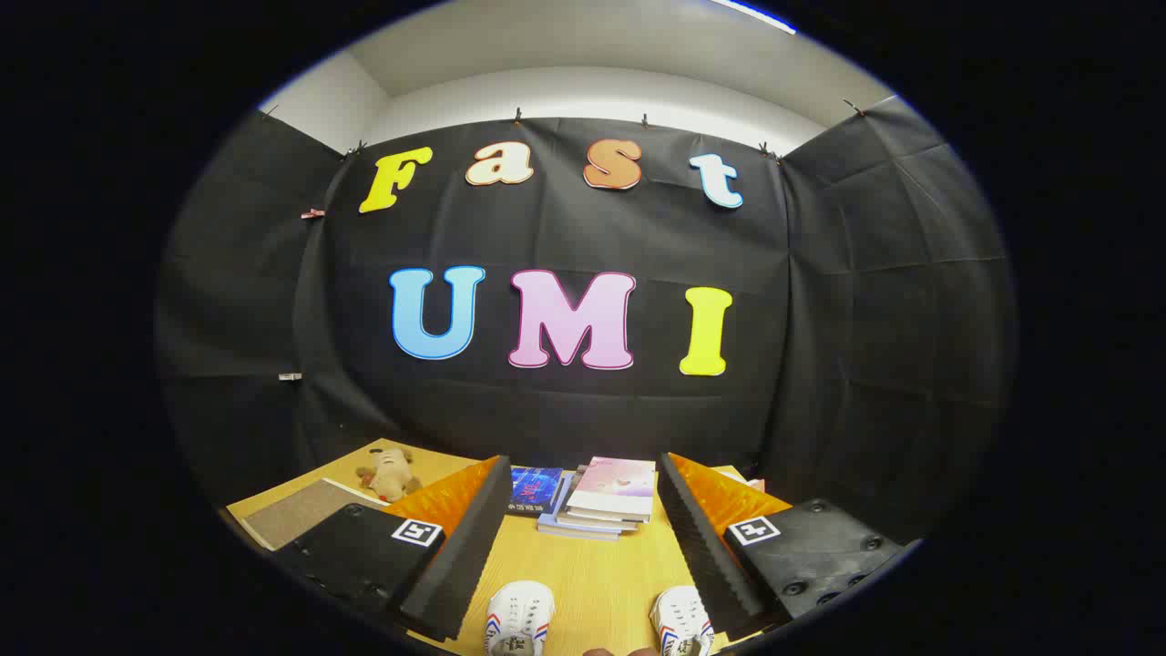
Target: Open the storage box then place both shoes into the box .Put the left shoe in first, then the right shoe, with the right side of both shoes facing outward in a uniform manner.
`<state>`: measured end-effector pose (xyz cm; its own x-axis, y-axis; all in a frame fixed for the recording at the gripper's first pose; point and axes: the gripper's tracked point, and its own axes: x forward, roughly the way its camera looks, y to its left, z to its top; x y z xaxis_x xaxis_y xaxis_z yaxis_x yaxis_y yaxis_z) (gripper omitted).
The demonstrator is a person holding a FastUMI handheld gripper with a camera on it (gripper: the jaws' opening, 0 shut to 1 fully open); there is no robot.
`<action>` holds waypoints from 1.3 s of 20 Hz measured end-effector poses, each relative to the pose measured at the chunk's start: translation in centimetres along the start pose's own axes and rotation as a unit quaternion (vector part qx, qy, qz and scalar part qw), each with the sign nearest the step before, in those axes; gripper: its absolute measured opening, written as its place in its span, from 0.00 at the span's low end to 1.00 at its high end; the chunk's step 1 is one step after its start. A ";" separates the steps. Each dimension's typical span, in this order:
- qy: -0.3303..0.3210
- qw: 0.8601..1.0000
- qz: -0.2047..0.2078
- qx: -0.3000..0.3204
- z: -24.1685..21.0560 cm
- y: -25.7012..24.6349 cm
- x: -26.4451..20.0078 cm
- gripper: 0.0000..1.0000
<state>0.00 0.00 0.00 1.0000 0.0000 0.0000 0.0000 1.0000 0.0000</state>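
Two white canvas shoes with red and blue stripes stand on the wooden table, toes pointing away from me. One shoe (519,618) sits just inside my left finger, the other shoe (683,621) just inside my right finger. My gripper (583,538) is open wide above the table, with nothing between its fingers but bare tabletop. The shoes' rear halves are cut off at the bottom of the view.
A stack of books (597,499) lies on the table (592,574) beyond the fingers, near the black cloth wall. A small plush toy (390,472) and a flat grey board (305,512) lie far left, beyond the left finger.
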 end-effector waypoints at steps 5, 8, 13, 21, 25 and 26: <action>-0.003 1.000 -0.001 0.000 0.3 1.4 0.5 0.98; 0.008 1.000 -0.004 0.000 -0.3 2.0 0.7 0.98; 0.019 1.000 -0.012 0.007 -1.1 3.1 0.8 0.97; 0.060 0.997 -0.042 0.024 -3.4 5.2 0.7 0.98; 0.082 0.995 -0.048 0.028 -4.4 5.5 0.6 0.98; 0.090 0.994 -0.048 0.029 -4.7 5.6 0.6 0.98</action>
<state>0.63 5.57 -4.73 0.9791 -0.0895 -0.1825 0.1001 0.9937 0.0495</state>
